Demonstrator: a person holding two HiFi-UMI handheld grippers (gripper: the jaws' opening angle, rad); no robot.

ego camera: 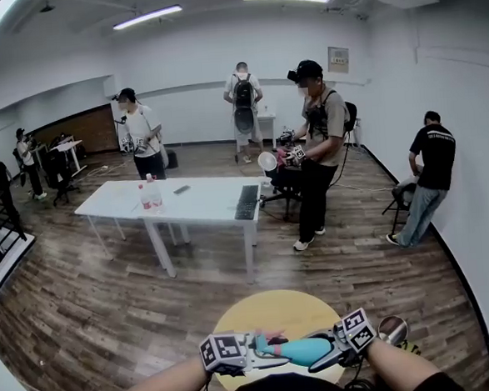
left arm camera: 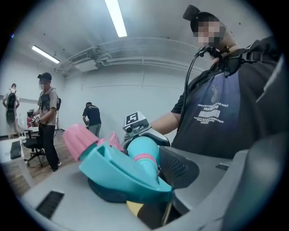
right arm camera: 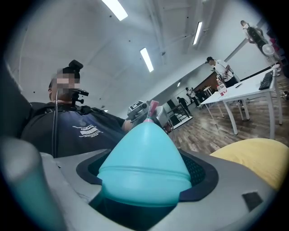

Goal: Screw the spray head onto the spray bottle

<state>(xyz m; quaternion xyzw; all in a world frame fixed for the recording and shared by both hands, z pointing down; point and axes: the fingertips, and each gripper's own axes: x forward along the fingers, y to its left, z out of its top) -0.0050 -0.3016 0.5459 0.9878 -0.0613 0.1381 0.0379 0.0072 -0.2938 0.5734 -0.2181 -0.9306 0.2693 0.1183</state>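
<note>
**One bottle, one spray head, each in its own tongs**

The spray bottle (right arm camera: 146,158) is teal, smooth and cone-shaped, narrowing toward its neck; the spray head (left arm camera: 115,164) is teal too, with a pink nozzle, and a pink ring sits where it meets the bottle's neck; there is one of each, and two tongs. The right tongs (right arm camera: 145,178) are clamped on the bottle's wide body; the left tongs (left arm camera: 140,182) grip the spray head; both things hang in the air close to the person, over the near edge of a round yellow desk (ego camera: 269,307).
</note>
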